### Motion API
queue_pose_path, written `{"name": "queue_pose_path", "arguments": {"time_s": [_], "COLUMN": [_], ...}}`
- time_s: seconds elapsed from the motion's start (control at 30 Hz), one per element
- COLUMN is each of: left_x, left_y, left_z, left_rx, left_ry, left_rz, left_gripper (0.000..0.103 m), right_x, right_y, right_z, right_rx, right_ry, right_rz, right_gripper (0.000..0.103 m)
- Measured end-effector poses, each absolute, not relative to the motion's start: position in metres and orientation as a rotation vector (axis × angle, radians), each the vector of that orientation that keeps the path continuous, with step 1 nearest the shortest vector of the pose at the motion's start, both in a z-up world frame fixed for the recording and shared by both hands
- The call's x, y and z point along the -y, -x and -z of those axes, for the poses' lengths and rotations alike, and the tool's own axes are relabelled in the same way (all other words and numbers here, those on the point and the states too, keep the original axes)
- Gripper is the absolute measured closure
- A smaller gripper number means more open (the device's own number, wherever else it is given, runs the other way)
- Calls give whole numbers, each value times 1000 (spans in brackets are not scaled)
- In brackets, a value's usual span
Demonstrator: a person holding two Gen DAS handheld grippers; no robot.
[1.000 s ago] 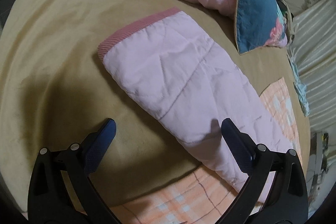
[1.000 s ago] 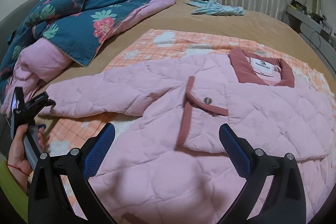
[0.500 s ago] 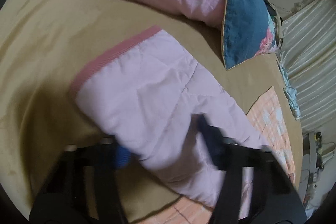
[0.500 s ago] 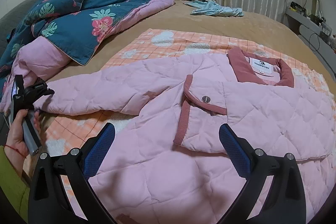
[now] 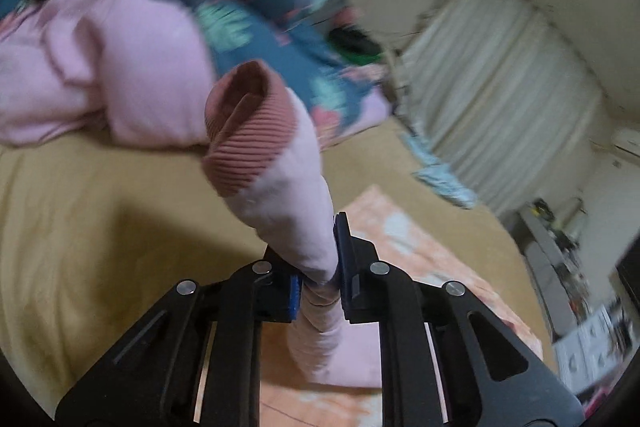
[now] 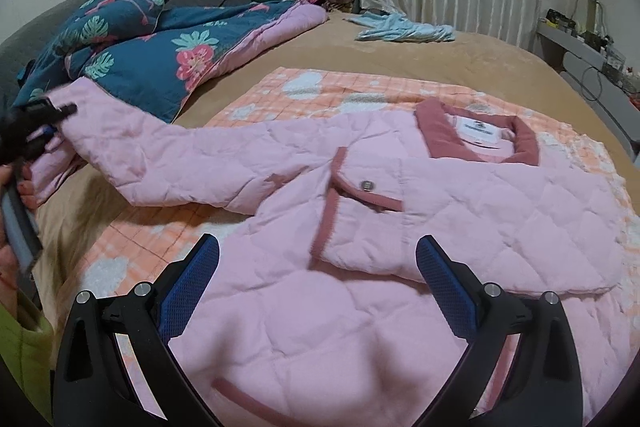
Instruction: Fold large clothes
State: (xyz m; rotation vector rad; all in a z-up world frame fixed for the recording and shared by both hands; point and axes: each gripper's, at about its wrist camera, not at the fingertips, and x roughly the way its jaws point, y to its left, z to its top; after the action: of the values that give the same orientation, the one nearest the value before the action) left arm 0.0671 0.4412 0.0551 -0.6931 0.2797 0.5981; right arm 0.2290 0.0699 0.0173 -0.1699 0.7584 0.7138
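Observation:
A pink quilted jacket (image 6: 460, 211) with a dark pink collar lies front up on an orange checked blanket (image 6: 320, 87) on the bed. Its sleeve (image 6: 180, 159) stretches left and is lifted at the end. My left gripper (image 5: 318, 263) is shut on that sleeve (image 5: 296, 195) just behind the ribbed dark pink cuff (image 5: 248, 143), holding it above the bed; it also shows at the far left of the right wrist view (image 6: 44, 119). My right gripper (image 6: 318, 287) is open and empty, hovering over the jacket's lower front.
A blue floral duvet (image 6: 160, 47) and pink bedding (image 5: 104, 67) pile up along the bed's far left. A light blue garment (image 6: 400, 27) lies near the curtain. The tan bedsheet (image 5: 80, 227) surrounds the blanket. A shelf with cables (image 6: 580, 47) stands at the right.
My left gripper moved onto the sleeve end, closed on it behind the cuff and lifted it off the bed. My right gripper stayed open over the jacket.

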Motion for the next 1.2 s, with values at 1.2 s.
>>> {"name": "queue_pose_path", "arguments": {"time_s": [1.2], "left_x": [-199], "left_y": [-163], "left_z": [-192], "left_rx": [-296], "left_ry": [351], "left_rz": [-220], "left_gripper": [99], "right_x": [155], "right_y": [-243], "right_z": [-84], "right_rx": [-601], "right_ry": [-10], "right_rz": [-528], "right_gripper": [5]}}
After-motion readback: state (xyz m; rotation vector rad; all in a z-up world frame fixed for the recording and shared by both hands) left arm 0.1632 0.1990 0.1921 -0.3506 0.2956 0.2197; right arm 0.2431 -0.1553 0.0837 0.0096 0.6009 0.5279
